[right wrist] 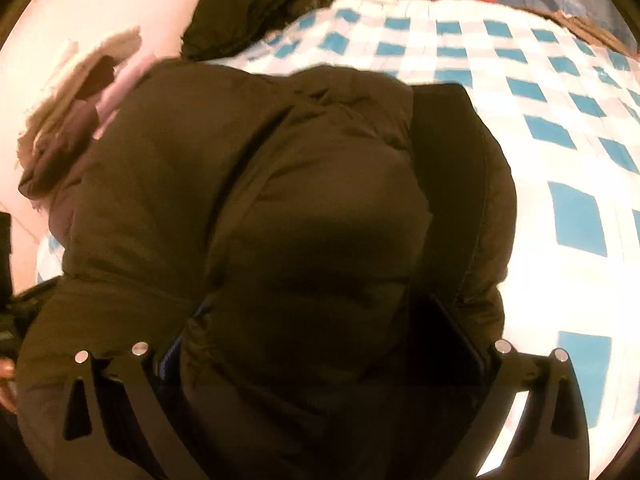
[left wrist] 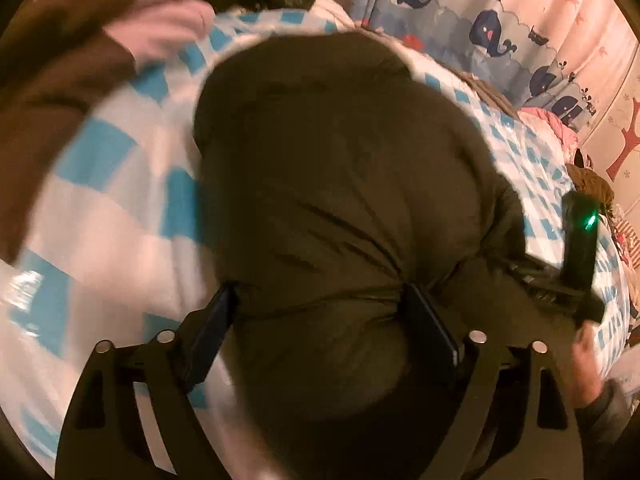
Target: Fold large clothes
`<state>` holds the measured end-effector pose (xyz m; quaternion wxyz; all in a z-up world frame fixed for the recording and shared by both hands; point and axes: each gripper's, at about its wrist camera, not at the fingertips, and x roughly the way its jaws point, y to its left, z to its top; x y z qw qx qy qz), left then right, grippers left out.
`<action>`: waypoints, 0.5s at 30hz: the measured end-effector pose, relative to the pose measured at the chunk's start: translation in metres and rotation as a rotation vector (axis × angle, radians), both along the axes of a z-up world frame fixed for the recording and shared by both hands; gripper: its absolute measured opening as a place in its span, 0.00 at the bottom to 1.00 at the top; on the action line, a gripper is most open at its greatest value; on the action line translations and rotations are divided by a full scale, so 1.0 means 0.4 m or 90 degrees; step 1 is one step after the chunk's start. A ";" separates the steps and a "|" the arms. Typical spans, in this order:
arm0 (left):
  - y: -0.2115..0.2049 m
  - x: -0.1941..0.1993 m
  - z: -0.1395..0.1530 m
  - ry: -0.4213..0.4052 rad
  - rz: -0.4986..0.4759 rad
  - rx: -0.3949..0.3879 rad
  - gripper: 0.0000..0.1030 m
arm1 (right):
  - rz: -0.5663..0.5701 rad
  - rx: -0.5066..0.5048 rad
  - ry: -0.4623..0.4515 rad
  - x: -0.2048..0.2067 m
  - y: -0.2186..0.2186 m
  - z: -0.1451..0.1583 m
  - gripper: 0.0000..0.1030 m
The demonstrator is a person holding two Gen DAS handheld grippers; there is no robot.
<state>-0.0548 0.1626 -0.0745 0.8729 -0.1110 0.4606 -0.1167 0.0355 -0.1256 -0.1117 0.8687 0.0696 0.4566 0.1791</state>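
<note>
A dark olive puffer jacket (left wrist: 340,168) lies bunched on a bed with a blue and white checked sheet (left wrist: 100,208). My left gripper (left wrist: 320,300) is shut on a thick fold of the jacket, the padding bulging between its fingers. In the right wrist view the same jacket (right wrist: 260,200) fills the middle, and my right gripper (right wrist: 324,332) is shut on another thick fold of it. The right gripper's body with a green light (left wrist: 580,240) shows at the right of the left wrist view, beside the jacket. The fingertips of both grippers are partly buried in fabric.
A brown and pink garment (left wrist: 80,40) lies at the far left of the bed. Another dark garment (right wrist: 260,4) lies at the head of the bed. A whale-print curtain (left wrist: 480,20) and a pile of clothes (left wrist: 560,128) stand at the right. The checked sheet (right wrist: 520,100) extends to the right.
</note>
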 end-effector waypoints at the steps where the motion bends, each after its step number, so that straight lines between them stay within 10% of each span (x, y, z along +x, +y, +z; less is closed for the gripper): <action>1: -0.008 0.003 0.001 -0.003 -0.002 0.006 0.82 | -0.007 -0.008 0.021 0.000 -0.018 0.014 0.95; 8: -0.064 -0.147 0.159 -0.184 0.058 0.112 0.81 | -0.032 -0.072 -0.040 -0.172 -0.043 0.108 0.94; 15: -0.133 -0.096 0.060 -0.087 0.023 0.133 0.82 | -0.051 -0.062 0.028 -0.138 -0.030 -0.004 0.94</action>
